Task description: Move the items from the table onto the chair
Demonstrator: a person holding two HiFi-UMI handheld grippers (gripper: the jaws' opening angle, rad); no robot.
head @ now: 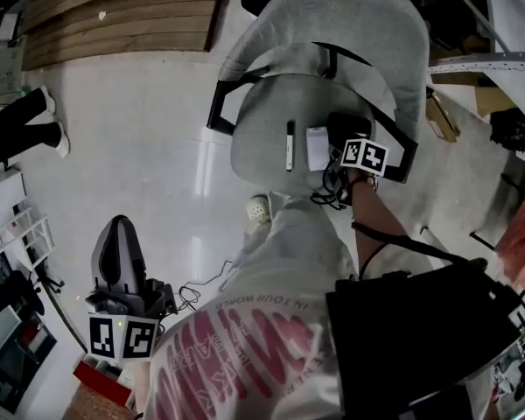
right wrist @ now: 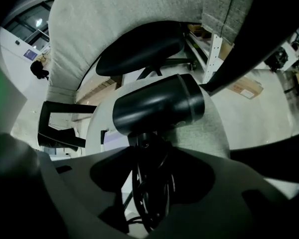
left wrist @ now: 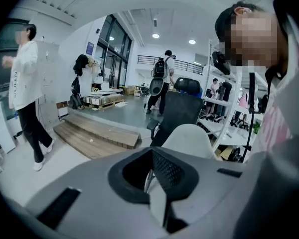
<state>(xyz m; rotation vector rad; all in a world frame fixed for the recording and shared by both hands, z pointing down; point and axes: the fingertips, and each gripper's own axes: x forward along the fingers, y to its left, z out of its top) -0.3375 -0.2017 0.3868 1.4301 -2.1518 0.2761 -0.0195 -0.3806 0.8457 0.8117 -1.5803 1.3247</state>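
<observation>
A grey upholstered chair [head: 262, 138] stands in front of me, and its backrest [right wrist: 139, 9] fills the top of the right gripper view. A slim white stick-shaped item [head: 290, 144] and a small white box [head: 318, 147] lie on the seat. My right gripper [head: 343, 147] hangs over the seat's right side, shut on the handle of a black hair dryer [right wrist: 157, 103]. The dryer's coiled cord [right wrist: 149, 198] dangles between the jaws. My left gripper [head: 118, 239] is low at my left side, away from the chair, with its jaws together and nothing in them.
A wooden platform [head: 122, 16] lies beyond the chair, a person's legs [head: 22, 125] show at the left, and a small pale ball [head: 259, 208] sits on the floor by the seat. A white shelf [head: 13, 217] stands at the left. A black bag [head: 420, 322] hangs at my right hip.
</observation>
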